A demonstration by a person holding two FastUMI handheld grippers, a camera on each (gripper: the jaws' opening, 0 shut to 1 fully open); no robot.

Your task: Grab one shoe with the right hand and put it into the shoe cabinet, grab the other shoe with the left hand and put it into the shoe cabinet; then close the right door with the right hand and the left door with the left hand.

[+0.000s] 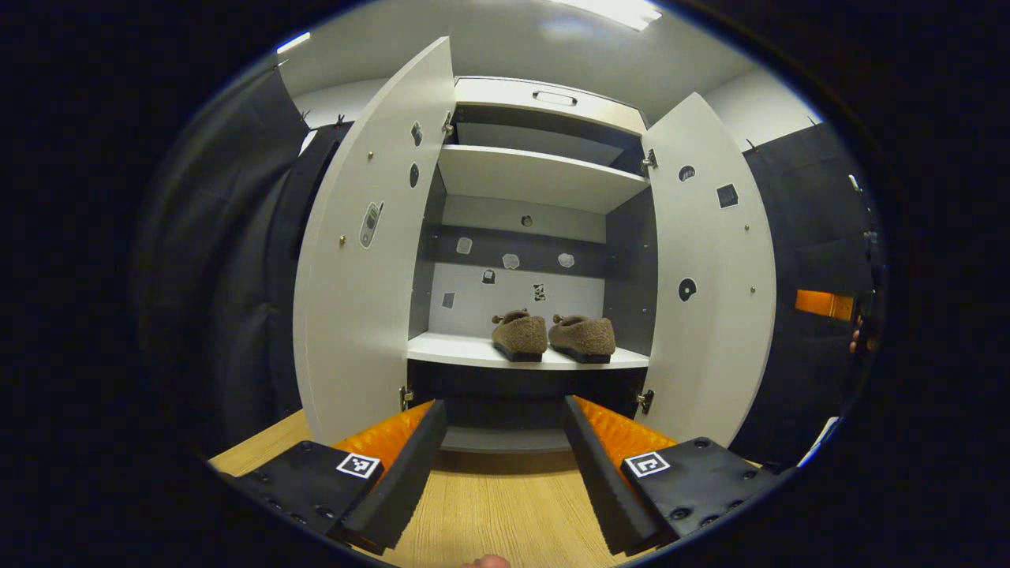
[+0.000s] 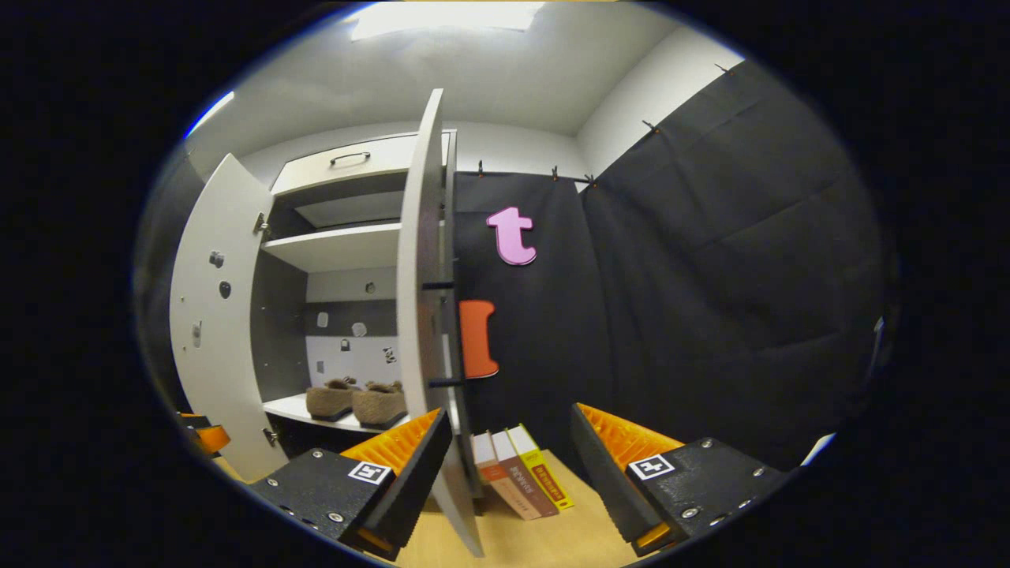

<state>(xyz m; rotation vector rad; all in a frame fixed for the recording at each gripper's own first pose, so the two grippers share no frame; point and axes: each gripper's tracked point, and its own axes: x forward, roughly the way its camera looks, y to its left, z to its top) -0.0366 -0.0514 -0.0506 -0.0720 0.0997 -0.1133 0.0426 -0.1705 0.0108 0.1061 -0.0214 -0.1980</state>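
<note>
1. On the cabinet's middle shelf [image 1: 450,351], both shoes [image 1: 552,335] are seen side by side.
2. Both doors stand open.
3. The right gripper [image 2: 505,442], fingers apart and empty, is best placed behind the right door's [image 2: 418,315] edge, then swung gently shut.

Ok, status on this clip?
Both claws open, empty: left, right. Both shoes on cabinet shelf. Both doors open; right door edge between right claw's fingers.

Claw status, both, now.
Left claw: open, holding nothing.
Right claw: open, holding nothing.
</note>
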